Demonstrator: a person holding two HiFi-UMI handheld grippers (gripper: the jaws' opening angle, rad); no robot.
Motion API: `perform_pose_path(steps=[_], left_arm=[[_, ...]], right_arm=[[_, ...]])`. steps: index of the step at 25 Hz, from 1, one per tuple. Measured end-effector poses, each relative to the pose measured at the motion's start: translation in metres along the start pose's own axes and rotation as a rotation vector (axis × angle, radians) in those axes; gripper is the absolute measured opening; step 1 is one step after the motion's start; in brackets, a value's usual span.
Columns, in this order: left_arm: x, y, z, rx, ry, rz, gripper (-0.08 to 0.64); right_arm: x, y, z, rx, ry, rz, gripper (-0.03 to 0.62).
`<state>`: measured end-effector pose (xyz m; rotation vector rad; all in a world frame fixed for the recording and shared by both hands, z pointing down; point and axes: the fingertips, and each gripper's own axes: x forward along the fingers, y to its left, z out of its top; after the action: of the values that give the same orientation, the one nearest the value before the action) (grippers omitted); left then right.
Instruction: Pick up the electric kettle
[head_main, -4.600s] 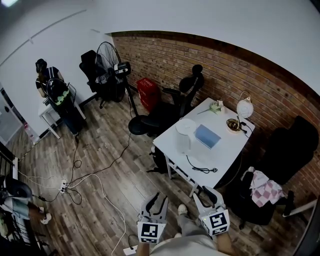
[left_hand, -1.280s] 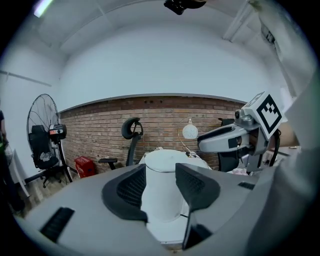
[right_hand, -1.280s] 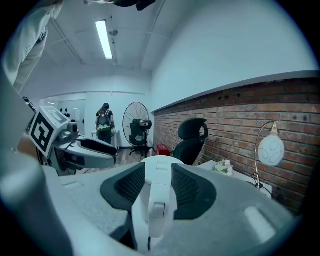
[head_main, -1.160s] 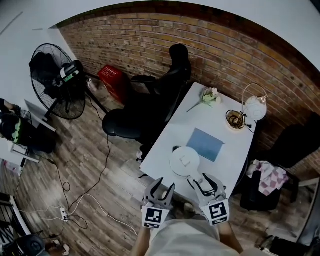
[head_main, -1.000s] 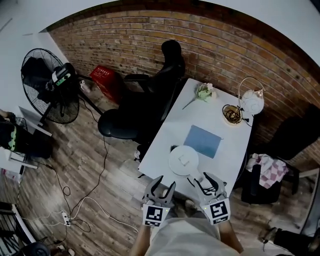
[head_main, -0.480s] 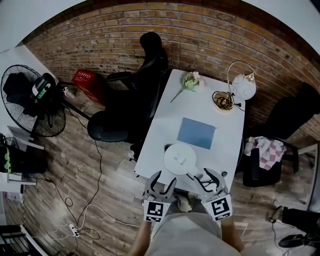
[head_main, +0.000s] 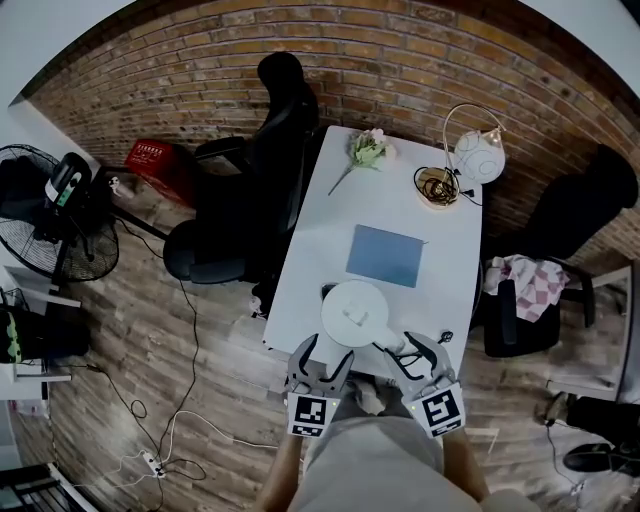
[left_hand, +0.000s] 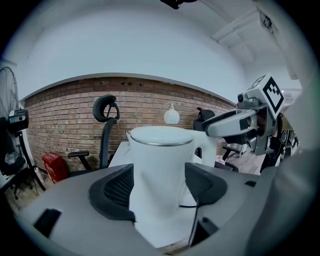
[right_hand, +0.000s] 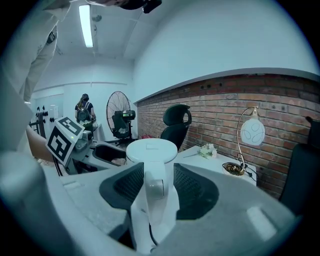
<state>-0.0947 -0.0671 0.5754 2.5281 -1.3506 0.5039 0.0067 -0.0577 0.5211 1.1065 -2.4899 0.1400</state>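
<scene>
Jaws, R gripper (right_hand: 158, 169), on kettle (right_hand: 151, 149) handle

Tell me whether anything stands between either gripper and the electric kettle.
Nothing visible does. The left gripper, its jaws opening, faces the kettle squarely, with the white body filling the gap ahead. The kettle's handle already stands between the jaws of the right gripper; whether they press it, I cannot tell.

Ahead of the left tool (head_main: 322, 358) and right tool (head_main: 418, 352), the white tabletop (head_main: 445, 275) carries a blue sheet (head_main: 385, 255), then flowers (head_main: 367, 148), a bowl (head_main: 437, 187) and a globe lamp (head_main: 477, 157). A black office chair (head_main: 250, 200) stands left.
</scene>
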Motion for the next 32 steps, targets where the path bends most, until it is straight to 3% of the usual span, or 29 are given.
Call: perform_pose_path(steps=[18,32], left_arm=[[0.029,0.001,-0.018,0.011,0.005,-0.036,0.417],[0.054,-0.003,-0.011,-0.030,-0.039,-0.087,0.530]], right_arm=[[0.011,0.004,-0.016,0.008,0.040,0.021,0.186],[0.020,0.006,-0.020,0.005,0.052,0.052,0.190]])
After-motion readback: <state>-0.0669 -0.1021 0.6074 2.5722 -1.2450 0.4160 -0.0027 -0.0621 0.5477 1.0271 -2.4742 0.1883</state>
